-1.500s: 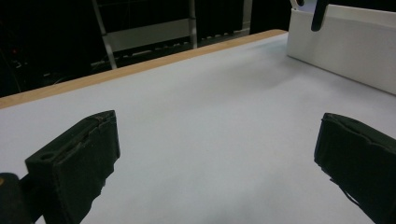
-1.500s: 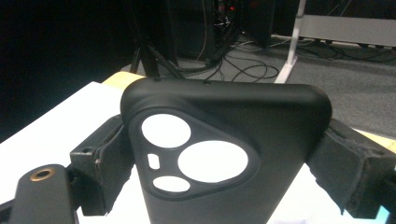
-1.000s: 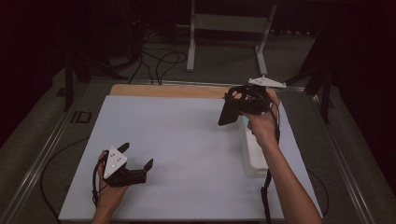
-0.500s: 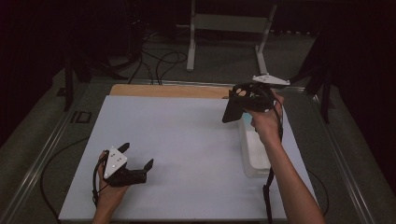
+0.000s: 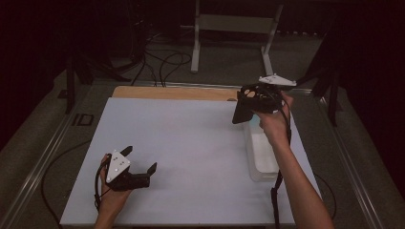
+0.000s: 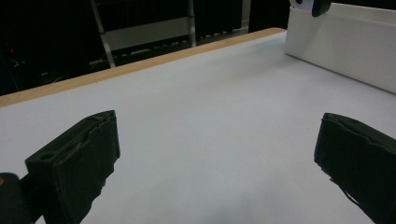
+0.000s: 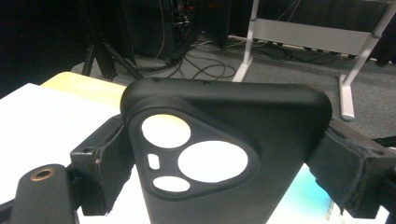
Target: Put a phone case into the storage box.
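Observation:
A black phone case (image 7: 224, 154) with round camera cut-outs is clamped between the jaws of my right gripper (image 7: 224, 163). In the high view that gripper (image 5: 248, 102) hangs in the air above the far end of a clear plastic bin (image 5: 260, 157), and the phone case (image 5: 240, 112) hangs down from it. My left gripper (image 5: 141, 160) rests low on the white table (image 5: 191, 143) near the front left, open, with nothing between its jaws. From the left gripper view the bin (image 6: 345, 51) stands at the far right.
A wooden strip (image 5: 172, 93) runs along the table's far edge. Beyond it a metal stand (image 5: 234, 28) and cables (image 5: 162, 62) lie on the dark floor. Metal rails (image 5: 43, 162) flank the table.
My right gripper with the phone case has drifted a little right and farther away above the bin. The left gripper has stayed put.

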The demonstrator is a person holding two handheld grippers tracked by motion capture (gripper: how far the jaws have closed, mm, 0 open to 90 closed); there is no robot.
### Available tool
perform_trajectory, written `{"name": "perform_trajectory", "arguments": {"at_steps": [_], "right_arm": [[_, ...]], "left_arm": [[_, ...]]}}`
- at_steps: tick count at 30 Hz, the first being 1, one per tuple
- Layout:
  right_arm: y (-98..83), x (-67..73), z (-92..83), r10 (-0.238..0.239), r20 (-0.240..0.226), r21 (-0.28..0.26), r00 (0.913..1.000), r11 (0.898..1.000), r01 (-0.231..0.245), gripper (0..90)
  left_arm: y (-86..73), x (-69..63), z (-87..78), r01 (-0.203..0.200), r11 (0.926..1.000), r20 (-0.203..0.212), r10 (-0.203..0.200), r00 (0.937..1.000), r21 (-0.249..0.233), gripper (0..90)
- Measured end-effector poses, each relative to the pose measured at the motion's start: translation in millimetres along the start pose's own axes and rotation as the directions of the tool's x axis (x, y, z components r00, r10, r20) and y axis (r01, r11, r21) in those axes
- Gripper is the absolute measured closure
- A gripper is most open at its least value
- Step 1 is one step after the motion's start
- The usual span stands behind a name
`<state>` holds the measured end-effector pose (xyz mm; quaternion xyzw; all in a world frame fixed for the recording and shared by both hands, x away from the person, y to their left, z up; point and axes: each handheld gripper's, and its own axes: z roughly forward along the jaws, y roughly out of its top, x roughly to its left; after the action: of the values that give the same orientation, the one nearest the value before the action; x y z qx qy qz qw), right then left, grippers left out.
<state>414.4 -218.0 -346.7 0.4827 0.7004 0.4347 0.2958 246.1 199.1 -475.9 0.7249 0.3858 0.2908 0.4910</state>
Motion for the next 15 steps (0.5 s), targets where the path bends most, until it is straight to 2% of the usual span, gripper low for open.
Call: {"name": "perform_trajectory", "arguments": {"at_steps": [15], "right_arm": [[-0.9,-14.4,-1.7,0.019,0.039,0.009,0.9990,1.000,-0.019,13.6]], "left_arm": [[0.0,-0.5,0.2,-0.001,1.0000,0.001,0.001,1.0000,0.002,0.7]]}}
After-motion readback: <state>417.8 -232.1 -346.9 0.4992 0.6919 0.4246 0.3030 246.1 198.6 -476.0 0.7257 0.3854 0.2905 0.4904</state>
